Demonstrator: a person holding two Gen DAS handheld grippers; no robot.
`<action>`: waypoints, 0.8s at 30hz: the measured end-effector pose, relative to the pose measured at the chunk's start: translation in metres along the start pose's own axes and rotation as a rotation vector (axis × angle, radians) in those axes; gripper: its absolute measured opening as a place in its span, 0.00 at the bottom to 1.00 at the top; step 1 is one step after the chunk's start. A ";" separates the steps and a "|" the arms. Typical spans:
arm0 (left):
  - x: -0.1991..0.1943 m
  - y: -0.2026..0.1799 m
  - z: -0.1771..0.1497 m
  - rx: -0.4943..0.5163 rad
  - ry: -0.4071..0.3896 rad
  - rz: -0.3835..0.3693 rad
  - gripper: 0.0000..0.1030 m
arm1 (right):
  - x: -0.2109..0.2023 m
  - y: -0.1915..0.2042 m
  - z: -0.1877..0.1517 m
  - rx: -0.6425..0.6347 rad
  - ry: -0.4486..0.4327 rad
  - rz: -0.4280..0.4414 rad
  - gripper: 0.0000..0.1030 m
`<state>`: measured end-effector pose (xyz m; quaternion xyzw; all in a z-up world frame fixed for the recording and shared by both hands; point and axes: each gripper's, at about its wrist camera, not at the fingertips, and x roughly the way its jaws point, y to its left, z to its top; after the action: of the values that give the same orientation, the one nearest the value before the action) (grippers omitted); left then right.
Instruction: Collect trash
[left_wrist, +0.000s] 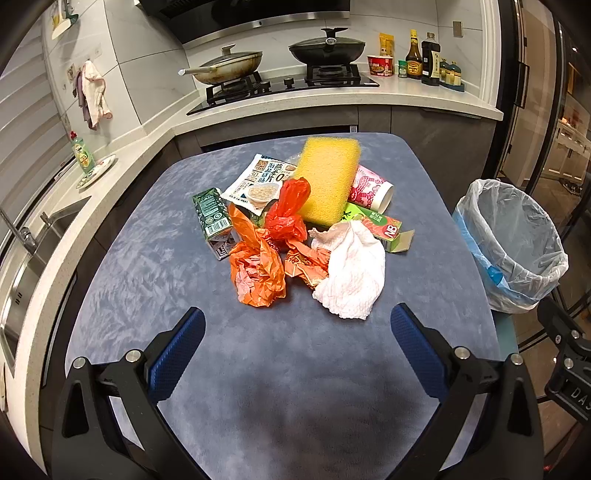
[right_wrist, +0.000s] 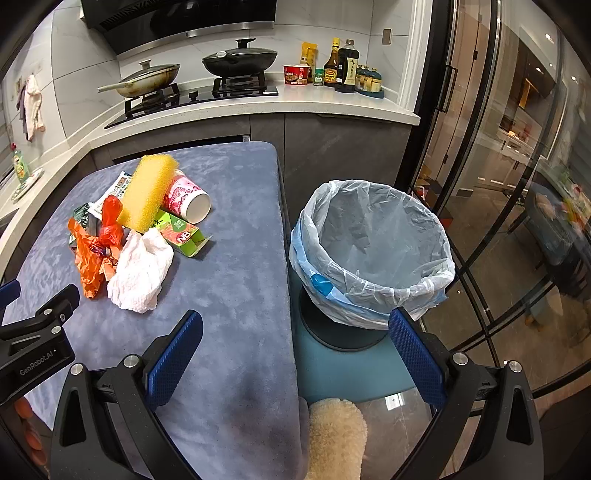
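A pile of trash lies mid-table: a yellow sponge (left_wrist: 328, 181), a white crumpled paper towel (left_wrist: 352, 277), orange plastic bags (left_wrist: 258, 273), a red bag (left_wrist: 290, 212), a green carton (left_wrist: 212, 221), a snack packet (left_wrist: 258, 179), a pink paper cup (left_wrist: 371, 190) and a green box (left_wrist: 384, 229). A lined bin (right_wrist: 373, 251) stands right of the table. My left gripper (left_wrist: 297, 317) is open and empty, just short of the pile. My right gripper (right_wrist: 295, 321) is open and empty over the table's right edge, near the bin.
The blue-grey table (left_wrist: 184, 280) sits before a kitchen counter (left_wrist: 332, 99) with a stove and two pans. A sink (left_wrist: 22, 258) is at the left. Glass doors (right_wrist: 498, 184) stand to the right. The bin stands on a teal stool (right_wrist: 351, 369).
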<state>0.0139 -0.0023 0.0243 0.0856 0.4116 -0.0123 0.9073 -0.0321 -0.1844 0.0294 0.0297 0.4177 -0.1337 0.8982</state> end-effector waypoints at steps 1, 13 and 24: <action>0.000 0.000 0.000 0.001 -0.001 0.001 0.93 | 0.000 0.000 0.000 0.000 0.000 0.001 0.94; 0.000 -0.001 0.001 0.002 -0.001 -0.001 0.93 | 0.002 0.002 0.005 -0.001 0.000 -0.003 0.94; -0.001 -0.011 0.001 0.020 0.006 -0.021 0.93 | 0.004 -0.006 0.005 0.015 0.001 -0.010 0.94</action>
<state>0.0127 -0.0133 0.0244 0.0905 0.4151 -0.0254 0.9049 -0.0279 -0.1919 0.0302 0.0346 0.4174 -0.1414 0.8970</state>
